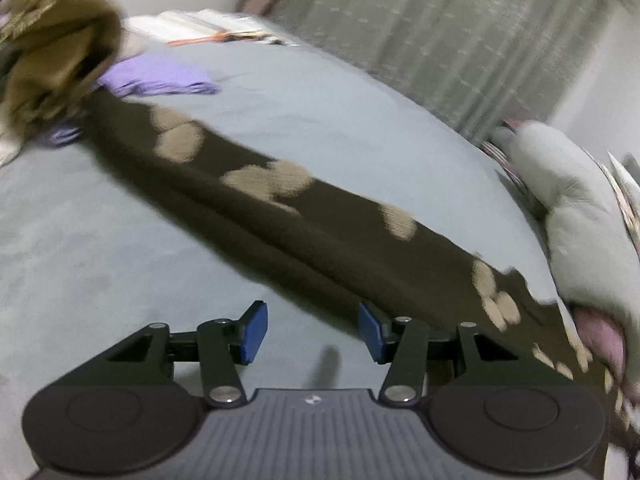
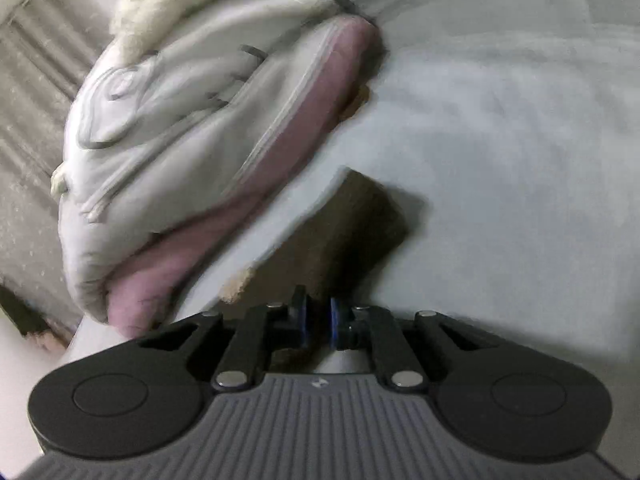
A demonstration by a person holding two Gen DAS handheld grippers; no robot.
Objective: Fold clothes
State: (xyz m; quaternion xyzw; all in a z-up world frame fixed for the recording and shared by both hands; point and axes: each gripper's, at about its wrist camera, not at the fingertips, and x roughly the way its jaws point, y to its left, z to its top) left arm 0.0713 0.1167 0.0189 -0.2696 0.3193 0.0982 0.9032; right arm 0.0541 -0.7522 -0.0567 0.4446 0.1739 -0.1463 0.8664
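A dark brown knit garment (image 1: 304,216) with beige blotches stretches as a long band across the grey bedsheet (image 1: 120,240), from a bunched brown heap at the upper left to the lower right. My left gripper (image 1: 313,334) is open with blue pads, hovering just in front of the band and holding nothing. In the right wrist view, my right gripper (image 2: 319,322) is shut on a corner of the brown garment (image 2: 344,224), which rises from between its fingers over the grey sheet (image 2: 500,160).
A purple garment (image 1: 160,76) lies by the brown heap. A pile of white and pink bedding (image 2: 192,128) sits left of the right gripper, also seen as a white pile (image 1: 572,208) at the bed's right. A grey curtain (image 1: 460,32) hangs behind.
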